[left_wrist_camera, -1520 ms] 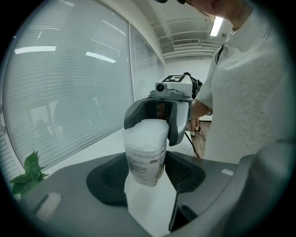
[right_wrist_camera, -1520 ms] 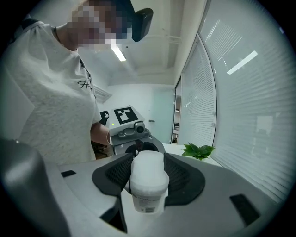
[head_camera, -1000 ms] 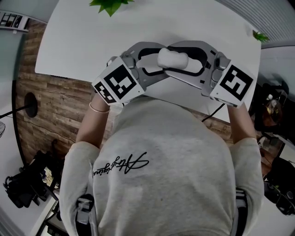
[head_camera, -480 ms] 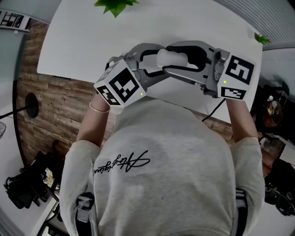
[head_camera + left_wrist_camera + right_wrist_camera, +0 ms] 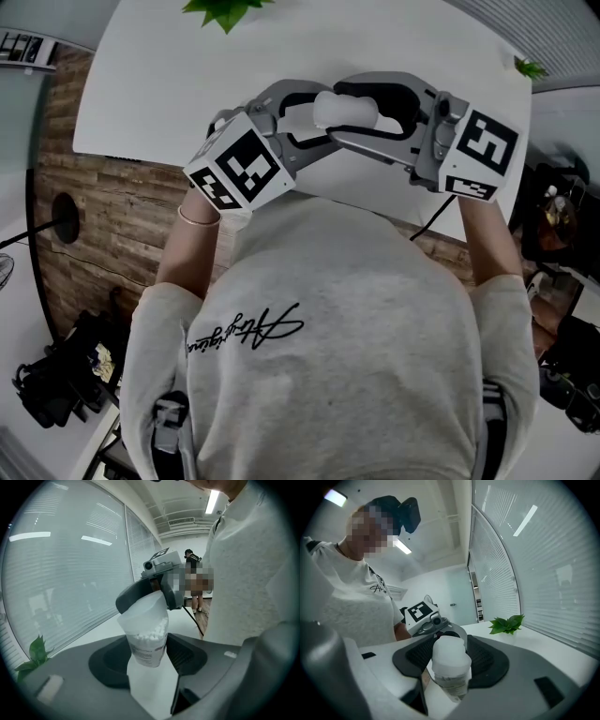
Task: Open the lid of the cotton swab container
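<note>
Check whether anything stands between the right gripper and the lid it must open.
Nothing visible does. The right gripper has its jaws on the lid; the left gripper grips the cotton swab container by its body.

Container (image 5: 347, 111) frosted plastic; table (image 5: 169, 75) smooth matt; floor (image 5: 103, 225) wood planks

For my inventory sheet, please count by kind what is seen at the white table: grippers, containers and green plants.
Grippers: 2, the left gripper and the right gripper
Containers: 1, the cotton swab container, held between both
Plants: 2, green leaf sprigs
Total: 5
</note>
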`<state>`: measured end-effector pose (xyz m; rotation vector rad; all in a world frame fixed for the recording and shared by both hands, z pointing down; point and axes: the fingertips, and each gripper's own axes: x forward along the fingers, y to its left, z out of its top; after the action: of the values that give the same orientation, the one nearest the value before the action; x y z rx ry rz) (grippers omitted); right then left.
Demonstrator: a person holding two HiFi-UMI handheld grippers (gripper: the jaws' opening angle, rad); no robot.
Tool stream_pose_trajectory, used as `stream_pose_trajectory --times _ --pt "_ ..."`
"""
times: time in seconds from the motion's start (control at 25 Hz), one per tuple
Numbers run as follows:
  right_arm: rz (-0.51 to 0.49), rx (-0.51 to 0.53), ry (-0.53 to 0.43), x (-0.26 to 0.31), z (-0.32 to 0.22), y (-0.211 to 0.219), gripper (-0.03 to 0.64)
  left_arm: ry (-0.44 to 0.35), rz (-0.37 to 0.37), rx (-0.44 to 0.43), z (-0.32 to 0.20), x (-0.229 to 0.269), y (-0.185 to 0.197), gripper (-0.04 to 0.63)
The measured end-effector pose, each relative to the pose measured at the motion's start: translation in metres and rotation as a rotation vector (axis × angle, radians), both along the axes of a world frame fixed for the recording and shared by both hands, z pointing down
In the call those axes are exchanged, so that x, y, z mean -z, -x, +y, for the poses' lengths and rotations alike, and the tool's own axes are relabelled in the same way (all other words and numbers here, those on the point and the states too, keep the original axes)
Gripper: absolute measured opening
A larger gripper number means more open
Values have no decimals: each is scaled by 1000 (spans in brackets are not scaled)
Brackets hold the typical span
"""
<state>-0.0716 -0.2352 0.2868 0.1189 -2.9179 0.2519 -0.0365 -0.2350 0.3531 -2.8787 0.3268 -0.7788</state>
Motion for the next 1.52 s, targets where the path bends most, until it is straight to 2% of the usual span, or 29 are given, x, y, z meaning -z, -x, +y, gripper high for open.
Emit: stream_pose_trajectory --times 0.08,0.16,0.44,0.88,1.52 --pt "4 -40 -31 4 -5 -1 238 -6 -19 12 -1 -3 3 230" --pt "0 -60 -50 8 -6 -2 225 -14 -34 14 0 -5 5 230" --pt "-23 -78 -101 22 -5 -9 195 -23 -13 20 2 1 -3 229" --pt "-62 -130 -168 41 -18 -18 106 -27 -5 13 6 5 -11 229" --pt "-93 -181 -160 51 -31 -26 72 -38 45 -19 13 20 -20 227"
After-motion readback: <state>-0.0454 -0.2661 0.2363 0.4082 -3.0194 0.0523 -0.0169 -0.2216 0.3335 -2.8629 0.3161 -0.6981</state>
